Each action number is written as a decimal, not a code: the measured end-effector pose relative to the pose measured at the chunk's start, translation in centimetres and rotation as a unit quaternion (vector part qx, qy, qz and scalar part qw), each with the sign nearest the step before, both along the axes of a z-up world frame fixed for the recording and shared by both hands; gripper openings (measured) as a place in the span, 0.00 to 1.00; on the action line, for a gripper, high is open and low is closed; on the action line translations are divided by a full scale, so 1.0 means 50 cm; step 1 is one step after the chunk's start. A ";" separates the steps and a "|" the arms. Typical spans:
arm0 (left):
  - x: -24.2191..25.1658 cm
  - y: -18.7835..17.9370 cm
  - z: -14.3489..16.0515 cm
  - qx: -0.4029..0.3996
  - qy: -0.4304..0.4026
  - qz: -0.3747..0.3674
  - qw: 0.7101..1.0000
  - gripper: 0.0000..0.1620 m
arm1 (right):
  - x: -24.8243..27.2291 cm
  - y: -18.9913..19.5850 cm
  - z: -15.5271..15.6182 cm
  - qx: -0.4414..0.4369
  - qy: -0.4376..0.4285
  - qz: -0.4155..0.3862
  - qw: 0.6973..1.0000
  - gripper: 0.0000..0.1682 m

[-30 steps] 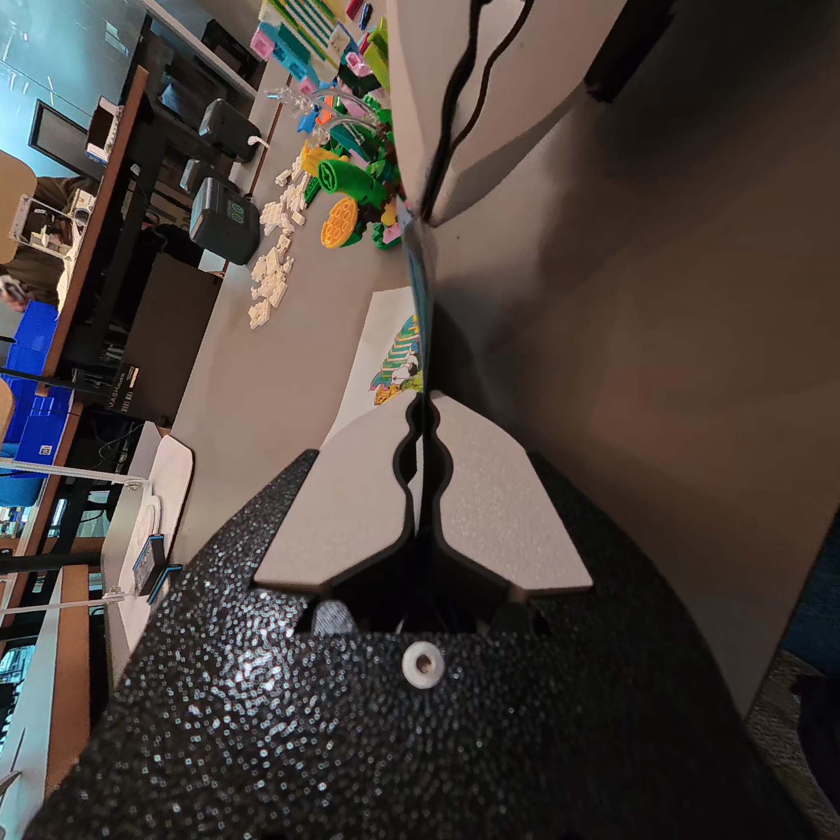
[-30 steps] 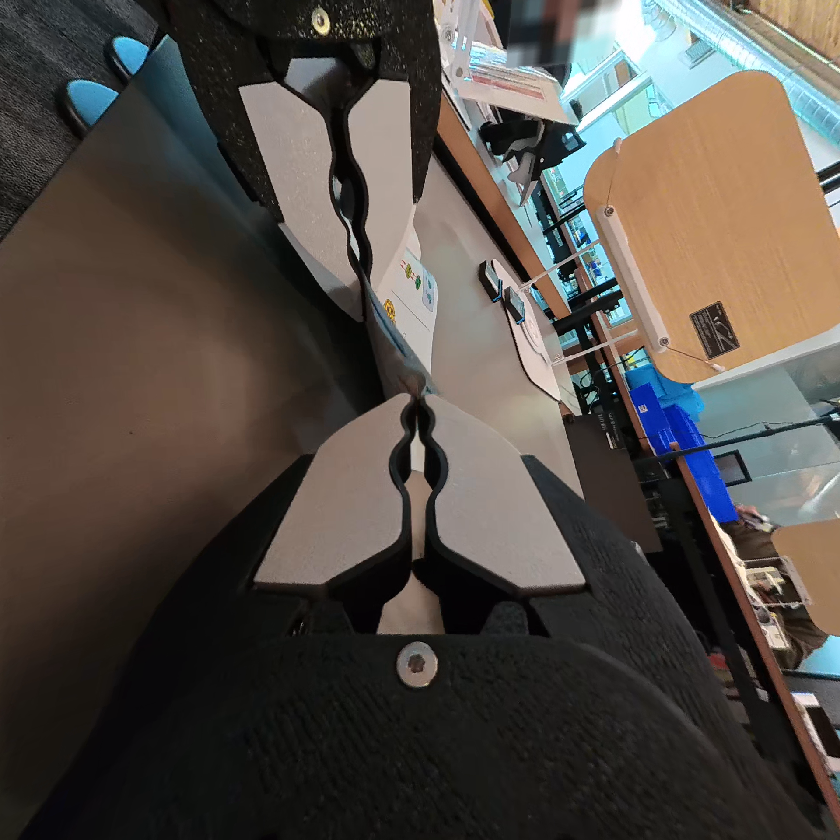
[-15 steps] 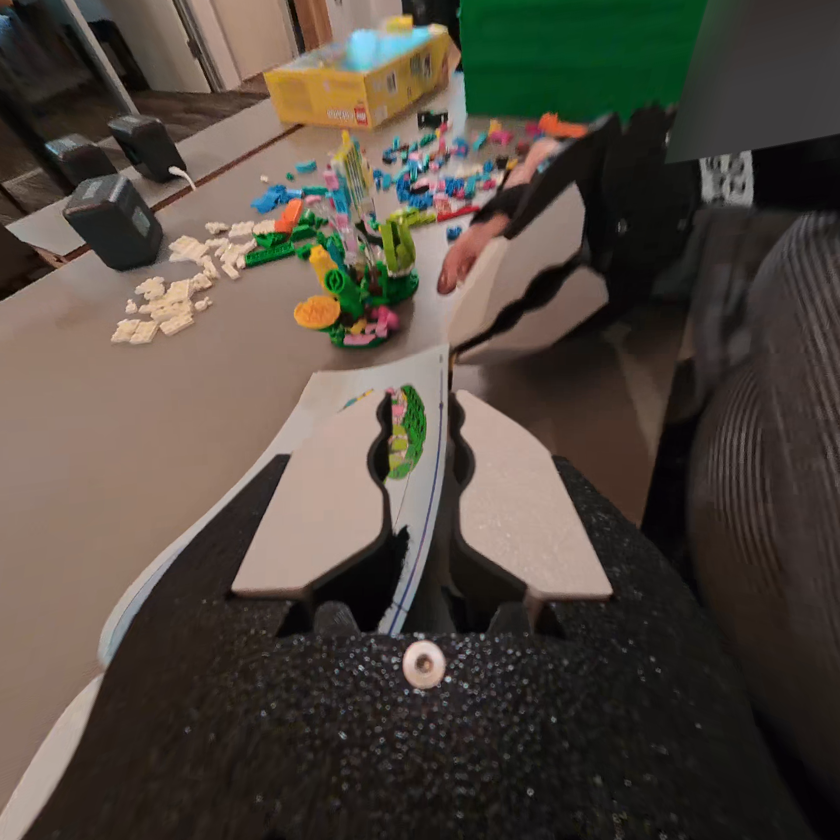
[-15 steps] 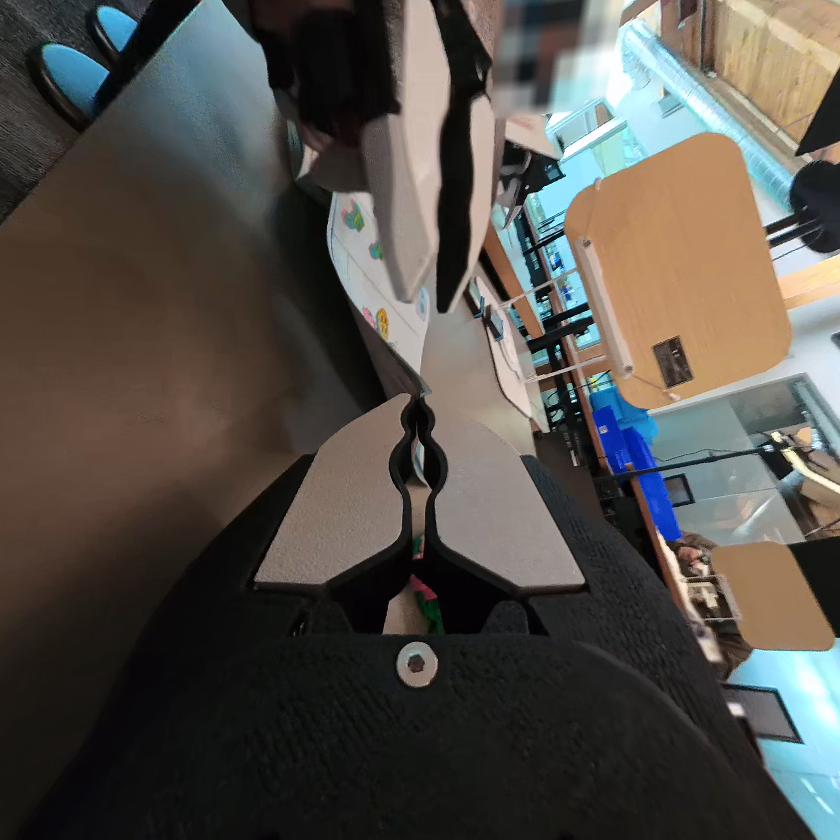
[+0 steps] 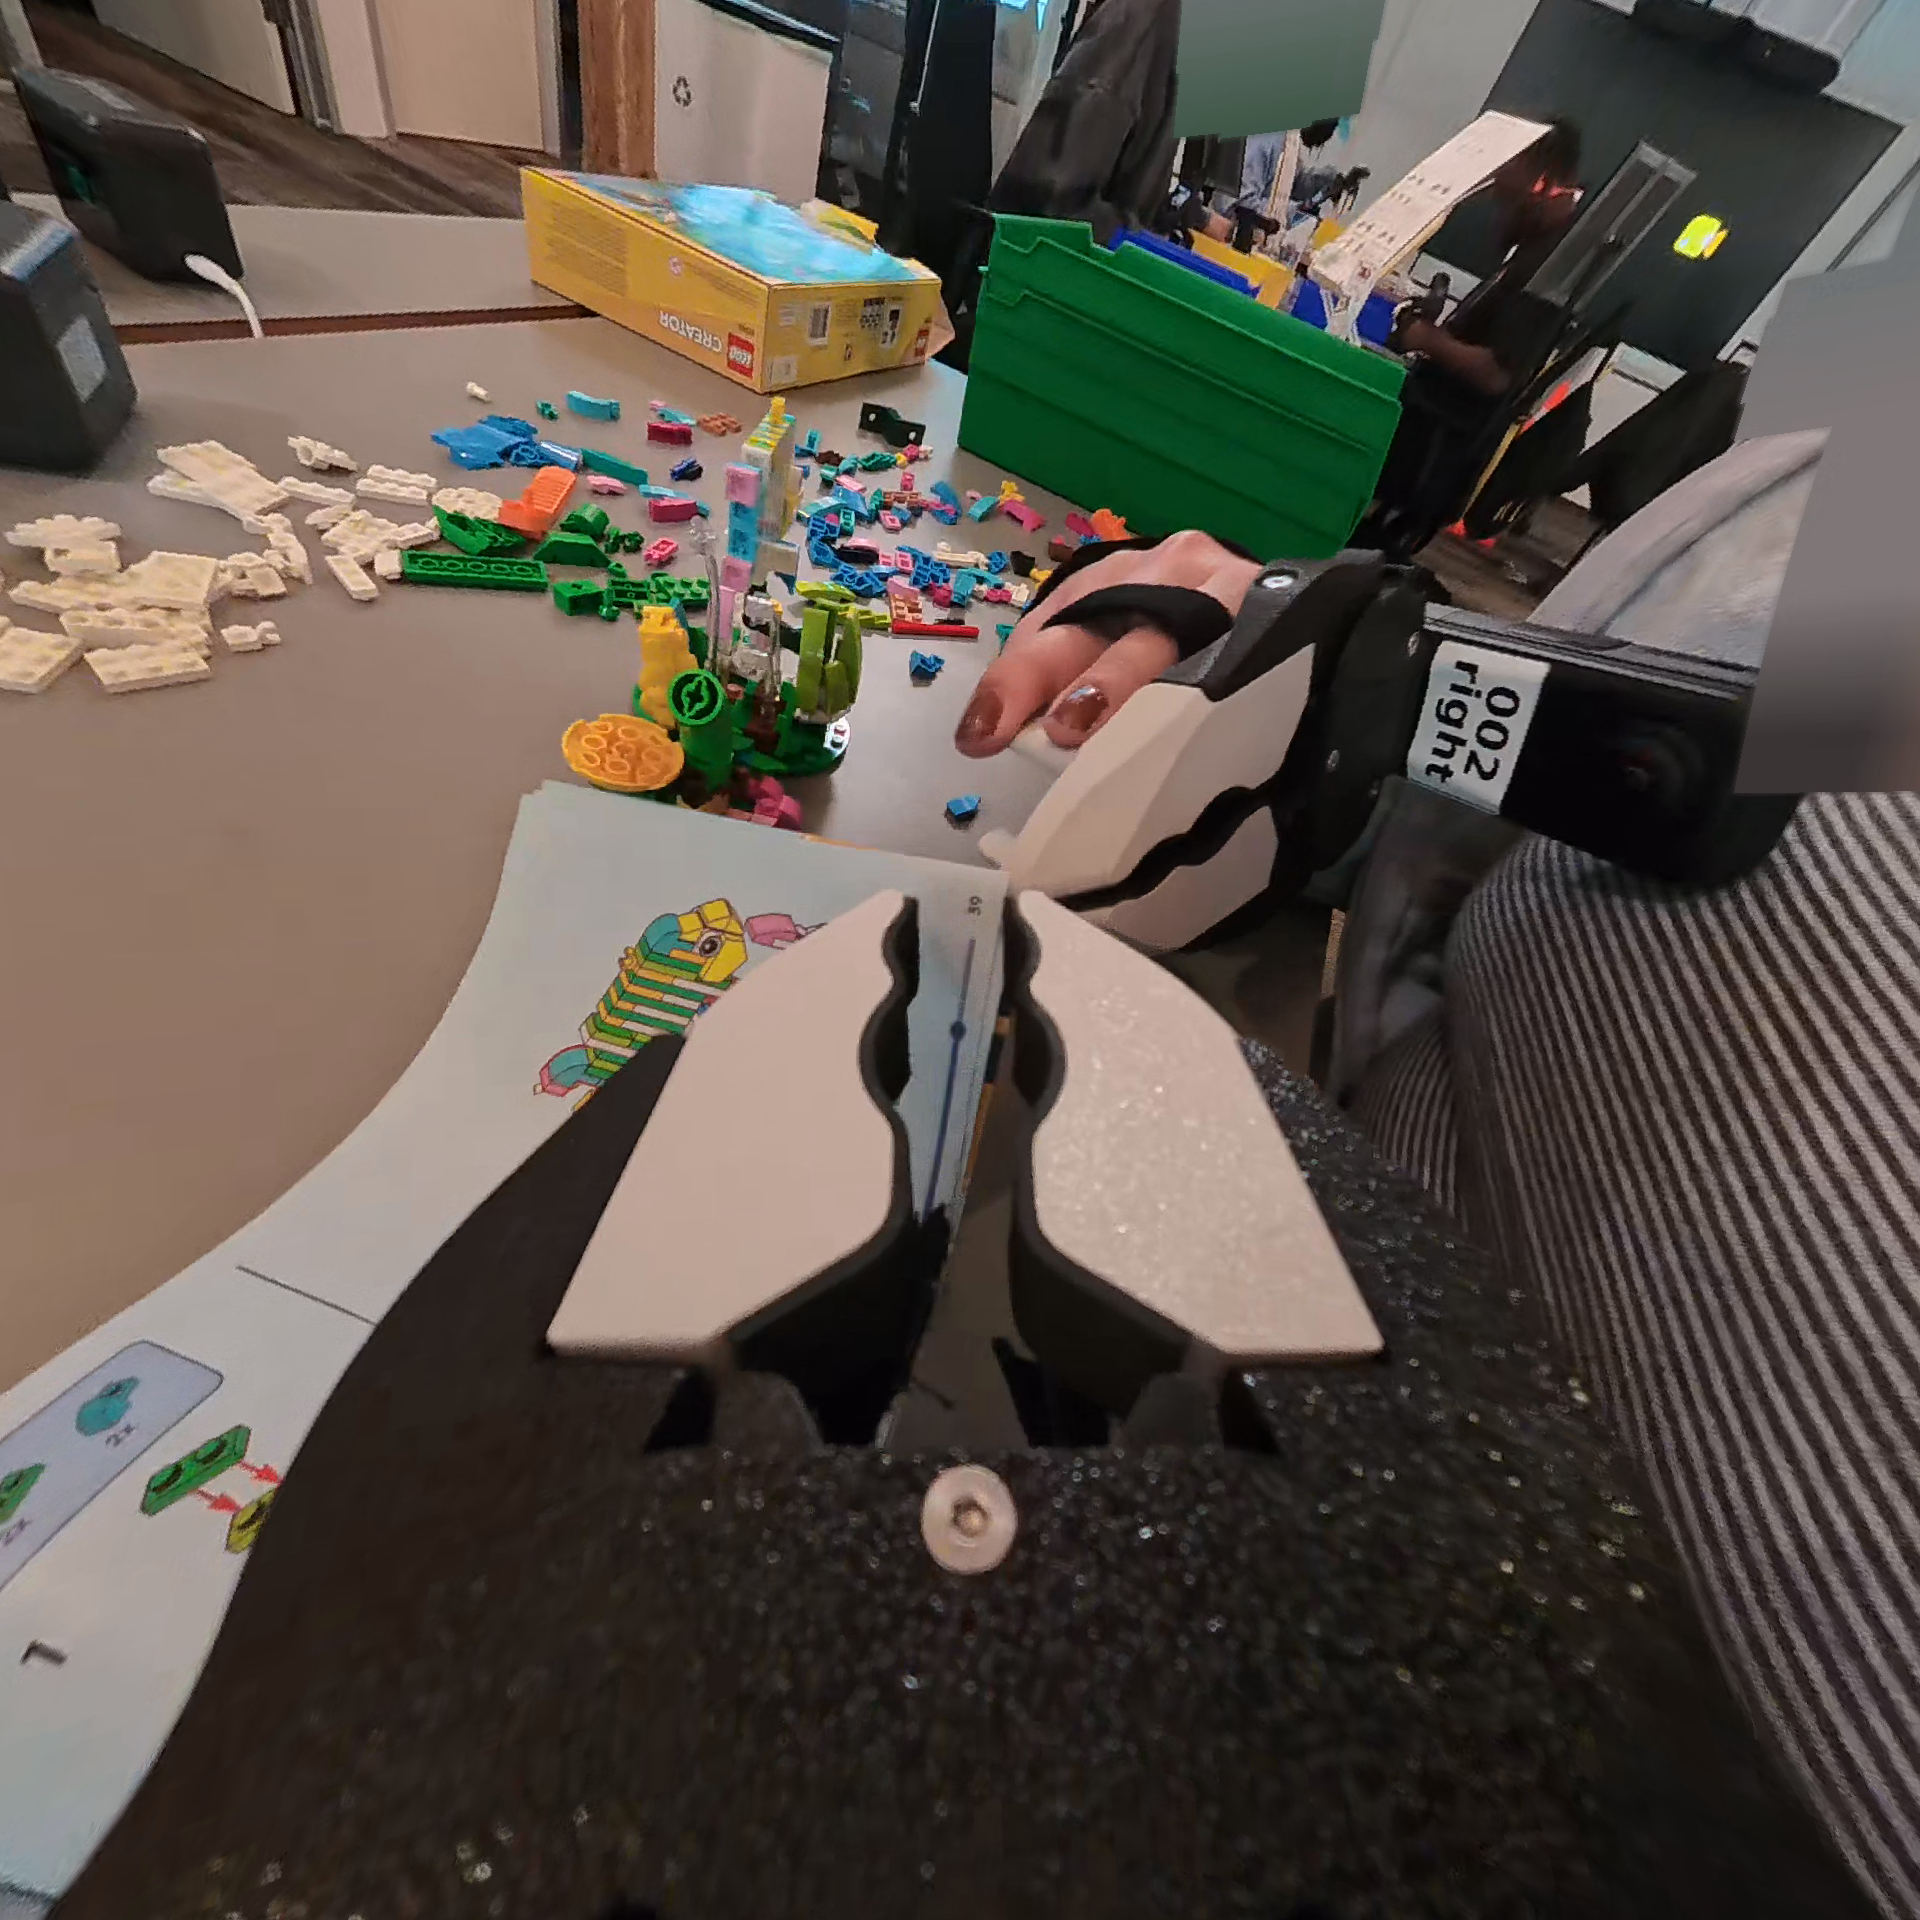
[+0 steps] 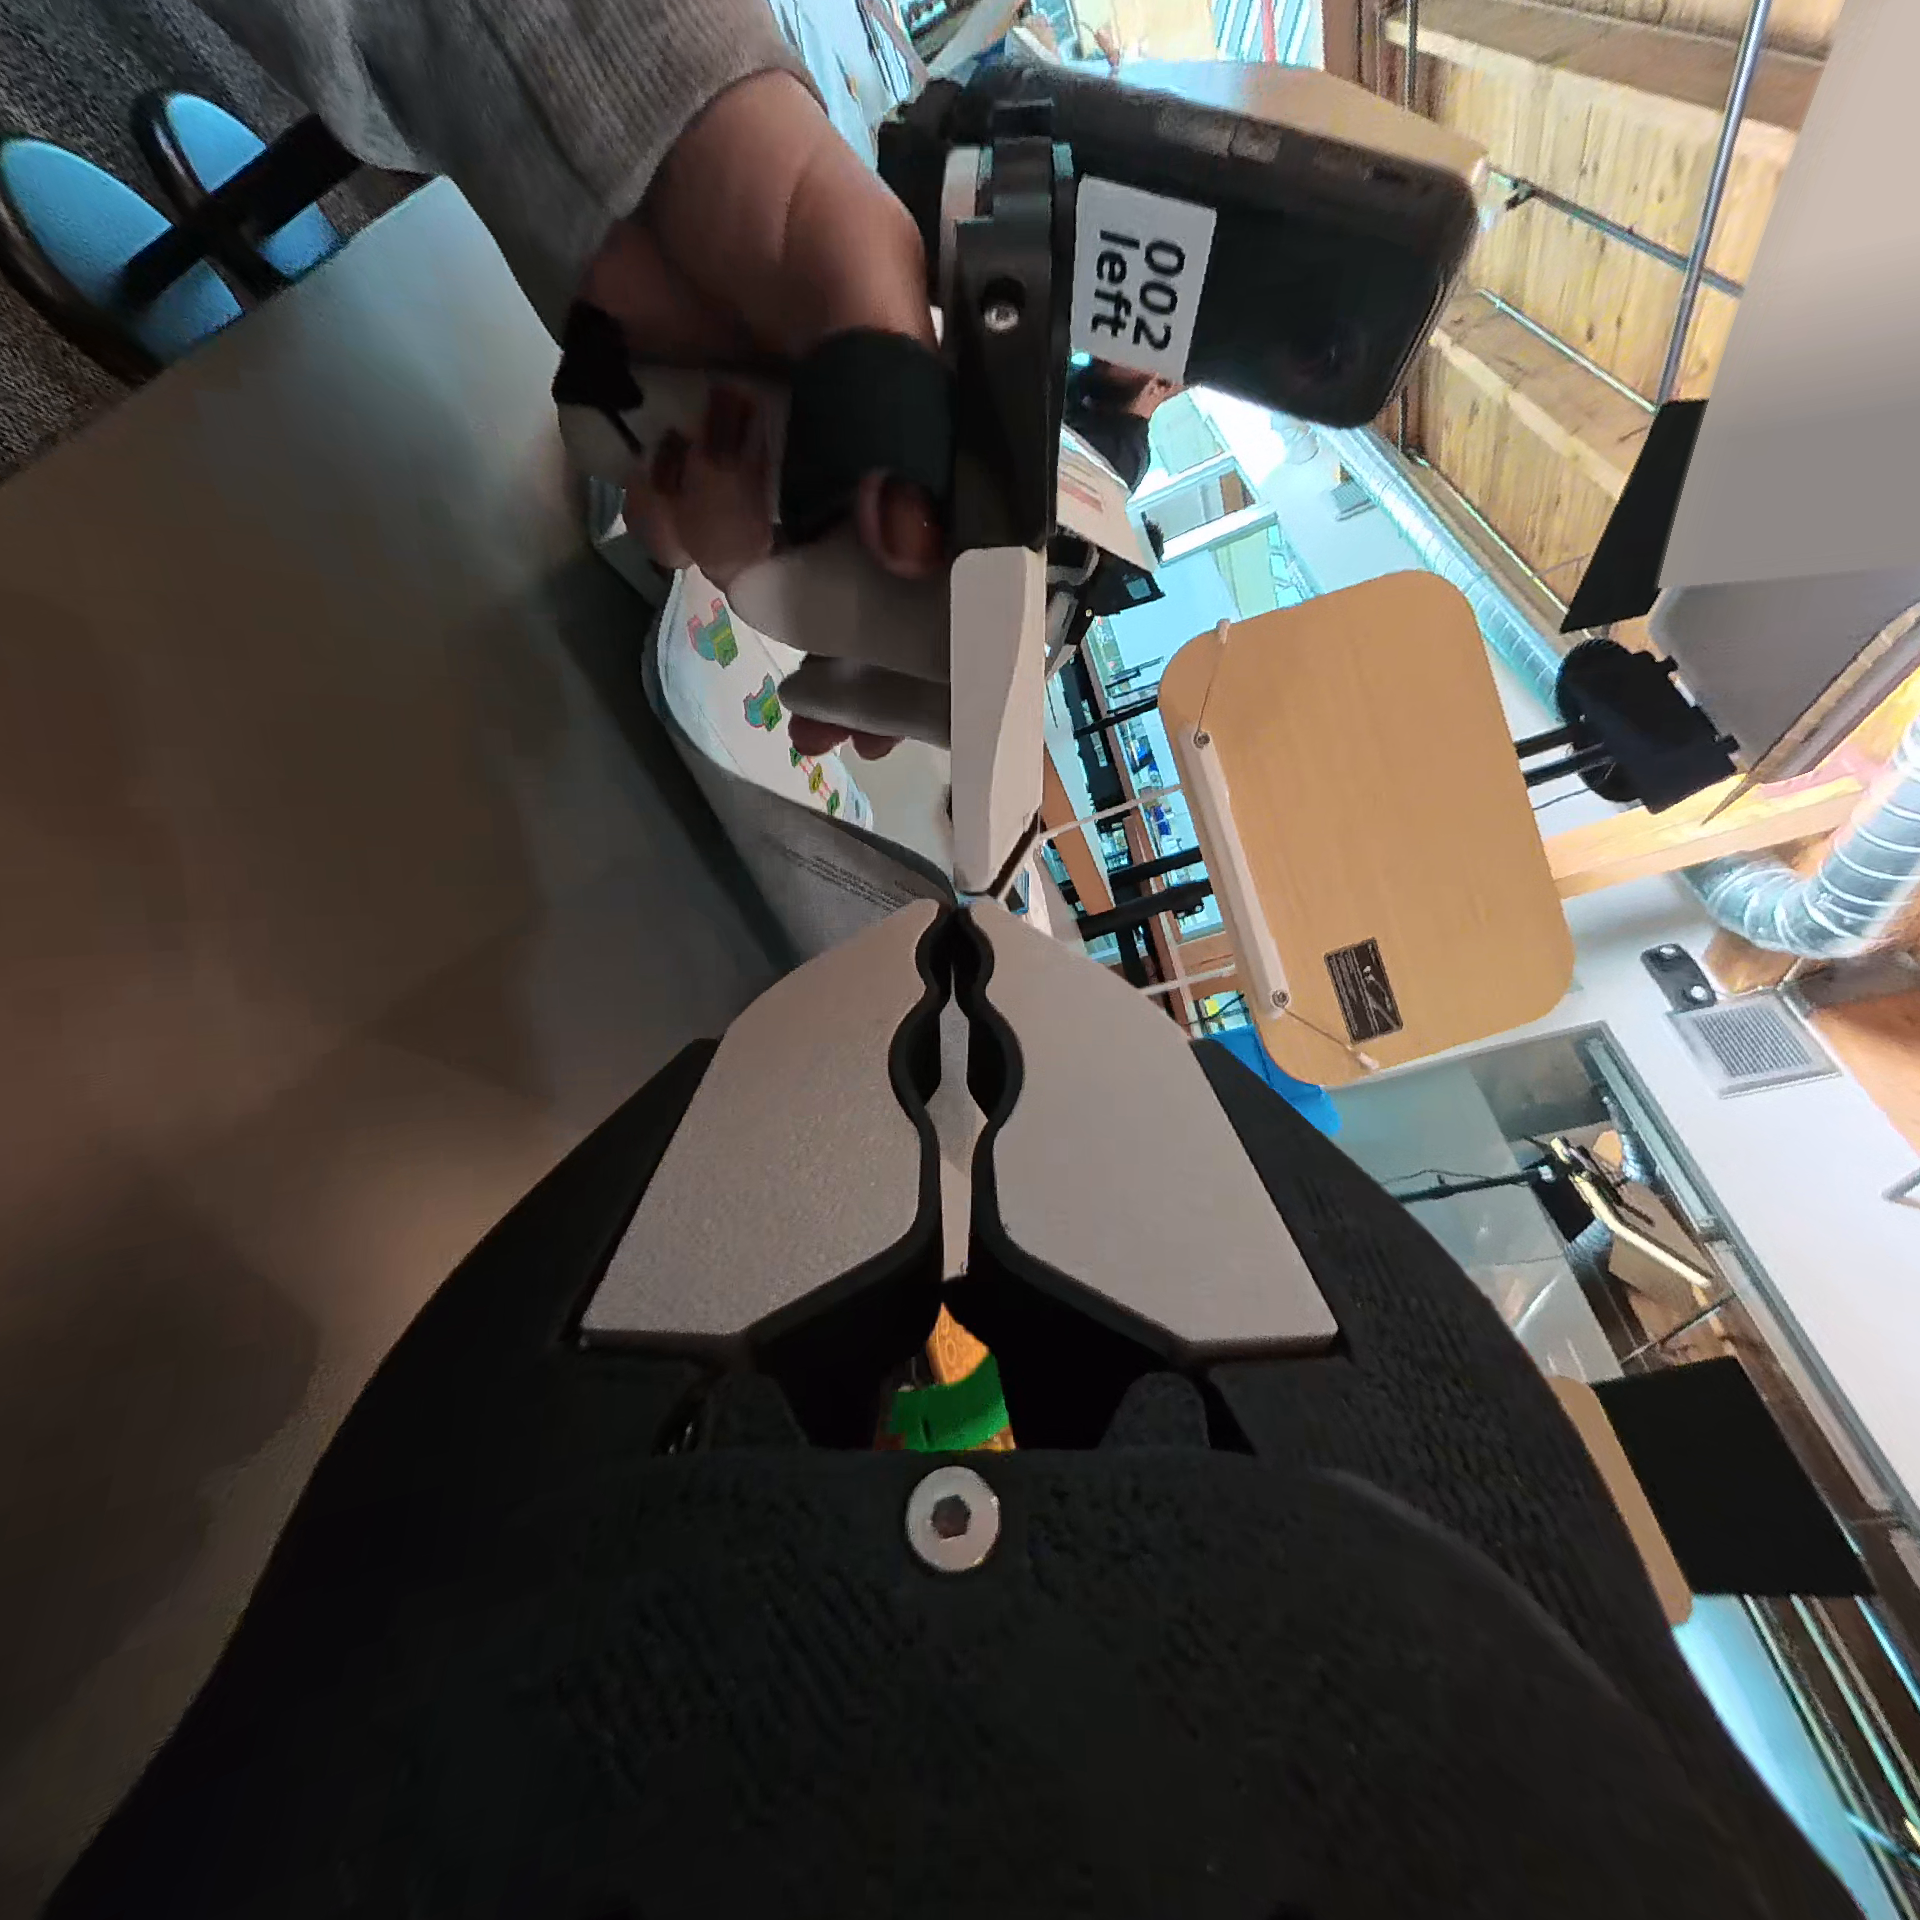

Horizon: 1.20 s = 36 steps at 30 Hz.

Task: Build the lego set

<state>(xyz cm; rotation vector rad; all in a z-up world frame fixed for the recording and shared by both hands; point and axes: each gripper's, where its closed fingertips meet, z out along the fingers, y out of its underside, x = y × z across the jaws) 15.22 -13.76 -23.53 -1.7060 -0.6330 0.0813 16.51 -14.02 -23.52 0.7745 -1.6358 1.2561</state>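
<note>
The instruction booklet (image 5: 727,935) lies curled up from the grey table (image 5: 312,831), open at a page with a striped animal figure. My left gripper (image 5: 961,909) has its jaws a little apart, with the edge of the page running between them. My right gripper (image 6: 956,914) is shut on a thin page of the booklet (image 6: 831,873); in the left wrist view it (image 5: 997,847) pinches the page's far corner. The left gripper (image 6: 977,873) stands just ahead of it. The partly built lego model (image 5: 738,707) stands behind the booklet.
Loose white bricks (image 5: 156,571) lie at the left and several coloured bricks (image 5: 883,520) behind the model. A yellow box (image 5: 727,281) and a green bin (image 5: 1174,416) stand at the back. Black devices (image 5: 52,343) are far left. A striped sleeve (image 5: 1662,1247) fills the right.
My left gripper has swung from sideways to level and its jaws have parted from the page. My right gripper stays shut on the page, which has come over toward the table.
</note>
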 end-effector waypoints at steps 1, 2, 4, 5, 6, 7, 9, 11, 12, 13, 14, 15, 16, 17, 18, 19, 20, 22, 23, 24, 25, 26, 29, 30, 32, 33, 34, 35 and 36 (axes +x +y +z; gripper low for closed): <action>0.000 -0.001 0.001 0.003 -0.003 0.000 1.000 0.08 | 0.002 -0.003 0.000 0.001 0.001 0.003 1.000 0.00; 0.001 -0.002 0.002 0.006 -0.003 0.000 1.000 0.05 | 0.003 -0.004 0.000 0.001 0.002 0.005 1.000 0.00; -0.001 -0.007 0.008 0.016 0.003 0.008 1.000 0.00 | 0.003 -0.005 0.001 0.001 0.002 0.006 1.000 0.00; -0.002 -0.011 0.011 0.021 0.003 0.013 1.000 0.00 | 0.002 -0.005 0.001 0.002 0.002 0.005 1.000 0.00; -0.004 -0.016 0.014 0.027 0.002 0.020 0.999 0.00 | 0.002 -0.004 -0.001 0.003 0.001 0.004 1.000 0.00; -0.008 -0.023 0.018 0.032 0.002 0.030 0.999 0.00 | 0.001 -0.003 -0.003 0.006 -0.001 0.002 1.000 0.00; -0.015 -0.047 0.029 0.046 0.007 0.066 0.997 0.00 | -0.003 0.002 -0.010 0.016 -0.006 -0.003 1.000 0.00; -0.025 -0.092 0.045 0.057 0.018 0.130 0.990 0.00 | -0.008 0.009 -0.023 0.035 -0.016 -0.011 0.999 0.00; -0.028 -0.124 0.052 0.059 0.024 0.170 0.983 0.00 | -0.012 0.013 -0.032 0.050 -0.026 -0.015 0.998 0.00; -0.029 -0.161 0.058 0.058 0.030 0.214 0.975 0.00 | -0.015 0.018 -0.043 0.067 -0.039 -0.020 0.997 0.00; -0.028 -0.203 0.061 0.054 0.037 0.260 0.963 0.00 | -0.017 0.022 -0.053 0.083 -0.053 -0.024 0.995 0.00; -0.022 -0.246 0.062 0.047 0.043 0.303 0.951 0.00 | -0.019 0.026 -0.062 0.097 -0.070 -0.027 0.992 0.00; -0.012 -0.287 0.061 0.039 0.045 0.341 0.938 0.00 | -0.021 0.030 -0.070 0.110 -0.086 -0.030 0.990 0.00; 0.001 -0.325 0.057 0.031 0.042 0.372 0.927 0.00 | -0.022 0.033 -0.076 0.121 -0.101 -0.032 0.987 0.00; 0.015 -0.359 0.048 0.019 0.034 0.398 0.916 0.00 | -0.024 0.036 -0.082 0.130 -0.113 -0.035 0.984 0.00; 0.030 -0.390 0.037 0.006 0.024 0.421 0.907 0.00 | -0.026 0.039 -0.087 0.140 -0.124 -0.038 0.982 0.00; 0.044 -0.417 0.025 -0.006 0.013 0.441 0.897 0.00 | -0.028 0.041 -0.092 0.149 -0.134 -0.041 0.979 0.00; 0.073 -0.464 -0.001 -0.030 -0.009 0.474 0.880 0.00 | -0.031 0.044 -0.099 0.162 -0.150 -0.044 0.974 0.00; 0.087 -0.480 -0.011 -0.036 -0.019 0.485 0.874 0.00 | -0.032 0.046 -0.101 0.166 -0.154 -0.046 0.973 0.00; 0.101 -0.493 -0.020 -0.039 -0.027 0.495 0.868 0.00 | -0.032 0.048 -0.104 0.170 -0.158 -0.047 0.971 0.00; 0.113 -0.505 -0.031 -0.047 -0.036 0.502 0.863 0.00 | -0.033 0.049 -0.107 0.175 -0.162 -0.048 0.970 0.00; 0.125 -0.514 -0.043 -0.057 -0.046 0.508 0.858 0.00 | -0.033 0.051 -0.110 0.178 -0.166 -0.050 0.969 0.00; 0.152 -0.538 -0.070 -0.080 -0.068 0.523 0.846 0.00 | -0.035 0.053 -0.119 0.187 -0.171 -0.054 0.966 0.00; 0.159 -0.549 -0.074 -0.082 -0.072 0.536 0.837 0.00 | -0.036 0.053 -0.120 0.189 -0.171 -0.055 0.965 0.00; 0.172 -0.570 -0.076 -0.090 -0.069 0.560 0.821 0.05 | -0.037 0.053 -0.124 0.194 -0.175 -0.057 0.964 0.00; 0.177 -0.577 -0.077 -0.095 -0.070 0.568 0.814 0.11 | -0.037 0.053 -0.125 0.196 -0.176 -0.058 0.963 0.00; 0.180 -0.582 -0.077 -0.101 -0.067 0.575 0.809 0.16 | -0.038 0.053 -0.126 0.197 -0.177 -0.059 0.963 0.00; 0.181 -0.585 -0.073 -0.107 -0.059 0.581 0.804 0.21 | -0.039 0.054 -0.127 0.198 -0.178 -0.060 0.962 0.00; 0.179 -0.583 -0.067 -0.115 -0.046 0.584 0.802 0.24 | -0.040 0.054 -0.127 0.197 -0.180 -0.062 0.962 0.00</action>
